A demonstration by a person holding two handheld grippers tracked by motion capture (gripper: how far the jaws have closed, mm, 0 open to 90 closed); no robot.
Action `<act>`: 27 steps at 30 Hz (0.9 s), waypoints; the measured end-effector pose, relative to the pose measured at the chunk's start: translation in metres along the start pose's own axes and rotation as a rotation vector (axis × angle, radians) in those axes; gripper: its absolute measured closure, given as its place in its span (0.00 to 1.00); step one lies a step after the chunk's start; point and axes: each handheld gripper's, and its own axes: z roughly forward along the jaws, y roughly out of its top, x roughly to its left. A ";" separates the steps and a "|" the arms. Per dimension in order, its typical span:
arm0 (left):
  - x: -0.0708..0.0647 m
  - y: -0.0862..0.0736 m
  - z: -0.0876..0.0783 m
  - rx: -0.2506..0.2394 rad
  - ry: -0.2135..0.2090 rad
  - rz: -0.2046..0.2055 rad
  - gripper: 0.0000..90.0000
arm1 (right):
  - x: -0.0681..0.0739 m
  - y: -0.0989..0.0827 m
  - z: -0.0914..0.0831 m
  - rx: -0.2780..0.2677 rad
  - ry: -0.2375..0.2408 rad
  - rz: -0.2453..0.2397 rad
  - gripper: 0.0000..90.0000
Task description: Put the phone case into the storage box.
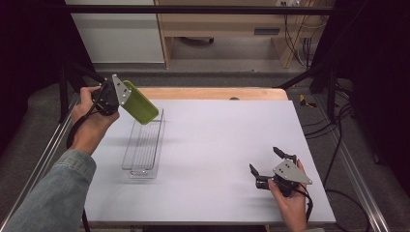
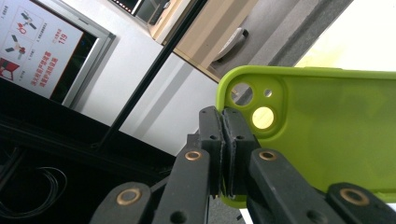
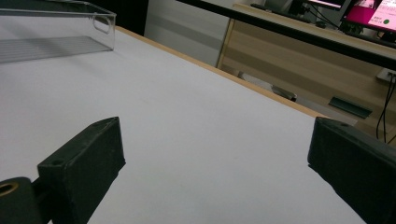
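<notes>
A person's left gripper holds a green phone case in the air above the far end of a clear plastic bin on the left side of a white table. The case tilts, its lower end hanging just over the bin's far rim without touching it. Seen in the left gripper view, the left gripper is clenched on the edge of the phone case beside its camera cut-outs, the 2 jaws pressed together on the thin wall. The right gripper rests low over the table's near right corner, well apart from the bin and the case, its jaws spread wide with nothing between them. In the right gripper view the right gripper stands released over bare table, with the bin at the far left edge.
</notes>
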 end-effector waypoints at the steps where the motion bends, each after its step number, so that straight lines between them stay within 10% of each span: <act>1: 0.000 0.000 0.000 -0.002 0.006 0.013 0.97 | 0.000 0.000 0.000 0.001 -0.001 -0.003 0.04; 27: -0.011 0.005 0.009 -0.007 0.118 0.183 0.98 | 0.006 0.001 0.001 -0.019 -0.003 -0.037 0.04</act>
